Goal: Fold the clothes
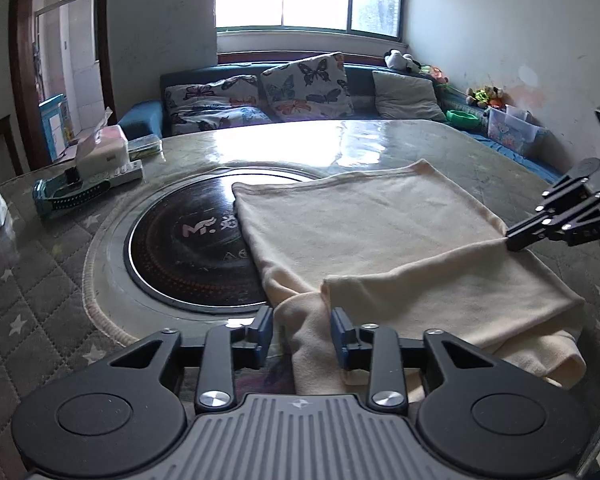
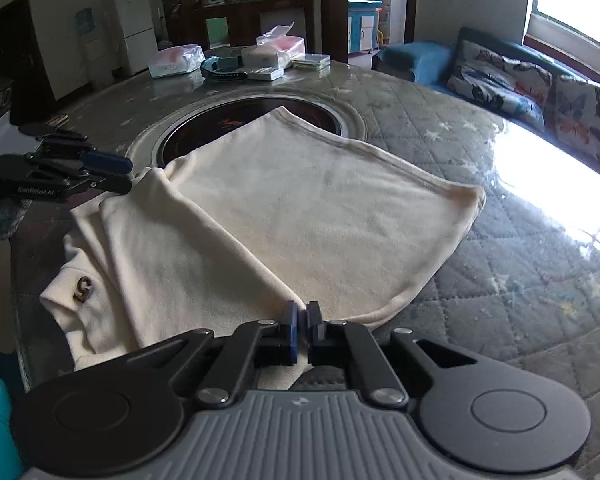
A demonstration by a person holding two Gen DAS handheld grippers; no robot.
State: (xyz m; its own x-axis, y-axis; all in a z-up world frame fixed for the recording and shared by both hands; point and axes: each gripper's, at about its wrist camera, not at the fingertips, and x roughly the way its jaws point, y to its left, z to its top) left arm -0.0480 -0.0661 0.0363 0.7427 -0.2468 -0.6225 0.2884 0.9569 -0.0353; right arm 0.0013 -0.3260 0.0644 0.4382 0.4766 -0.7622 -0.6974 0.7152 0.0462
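Cream garment spread on the surface over the hotplate, pinched at its fold by the right hand-held gripper, left hand-held gripper open astride a sleeve, ready to fold.

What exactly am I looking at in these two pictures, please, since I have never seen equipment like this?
There is no robot here: a person holds a two-finger gripper in each hand, and each carries a fisheye camera looking along its fingers. One picture comes from the left gripper, the other from the right gripper; each tool also shows at the edge of the other's view.

On the quilted table, which has a dark round plate set in its middle, lies a cream garment, partly folded over itself. The right gripper's fingers are shut on a fold of its edge. The left gripper's fingers are apart, with cloth lying between them, not pinched.

Tissue packs and small boxes sit at the far edge, and a sofa with butterfly cushions stands by the window.
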